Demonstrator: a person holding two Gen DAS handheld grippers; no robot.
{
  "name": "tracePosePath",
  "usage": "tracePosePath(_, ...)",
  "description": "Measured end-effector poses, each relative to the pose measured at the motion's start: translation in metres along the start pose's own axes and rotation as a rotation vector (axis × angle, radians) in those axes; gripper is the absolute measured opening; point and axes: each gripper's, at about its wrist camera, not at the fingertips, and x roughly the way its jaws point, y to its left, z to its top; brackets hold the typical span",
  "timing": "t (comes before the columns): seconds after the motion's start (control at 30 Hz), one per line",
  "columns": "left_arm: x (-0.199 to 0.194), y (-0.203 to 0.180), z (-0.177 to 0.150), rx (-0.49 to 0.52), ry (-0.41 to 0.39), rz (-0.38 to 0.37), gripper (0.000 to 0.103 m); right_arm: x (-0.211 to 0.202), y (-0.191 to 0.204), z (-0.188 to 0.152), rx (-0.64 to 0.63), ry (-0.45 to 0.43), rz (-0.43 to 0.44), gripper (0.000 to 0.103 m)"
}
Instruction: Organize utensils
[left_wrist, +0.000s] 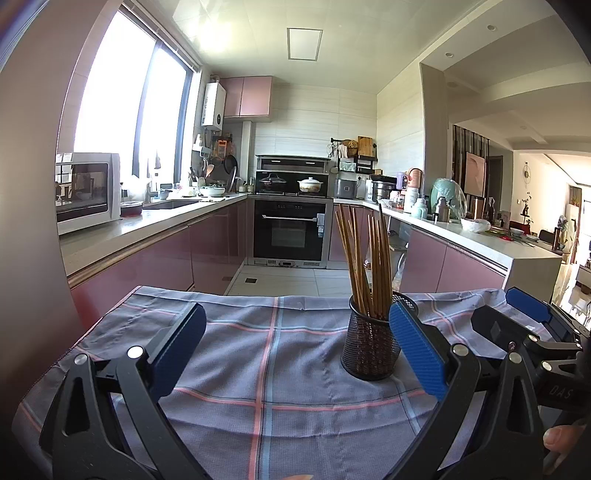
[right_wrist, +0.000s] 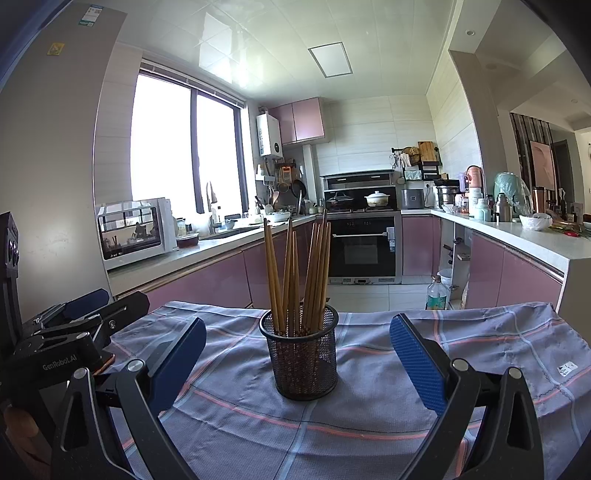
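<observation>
A black mesh cup (left_wrist: 370, 345) (right_wrist: 300, 356) stands upright on a blue checked cloth (left_wrist: 266, 354) (right_wrist: 369, 387). Several wooden chopsticks (left_wrist: 369, 258) (right_wrist: 299, 273) stand in it, tips up and leaning apart. My left gripper (left_wrist: 295, 339) is open and holds nothing; the cup sits just inside its right finger. My right gripper (right_wrist: 297, 354) is open too, with the cup between its fingers but clear of both pads. Each gripper shows at the edge of the other's view: the right one (left_wrist: 532, 332), the left one (right_wrist: 74, 325).
The cloth-covered table ends at a far edge (left_wrist: 236, 291) before a tiled kitchen floor. Pink cabinets and counters run along both sides, with a microwave (left_wrist: 86, 190) on the left and an oven (right_wrist: 364, 243) at the back. A bottle (right_wrist: 436, 293) stands on the floor at right.
</observation>
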Motion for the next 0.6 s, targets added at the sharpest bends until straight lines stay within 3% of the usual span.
tracePosePath(0.6, 0.0005, -0.0014, -0.0001, 0.0, 0.002, -0.003, 0.098, -0.0004, -0.0009, -0.0006, 0.002, 0.001, -0.001, 0.096)
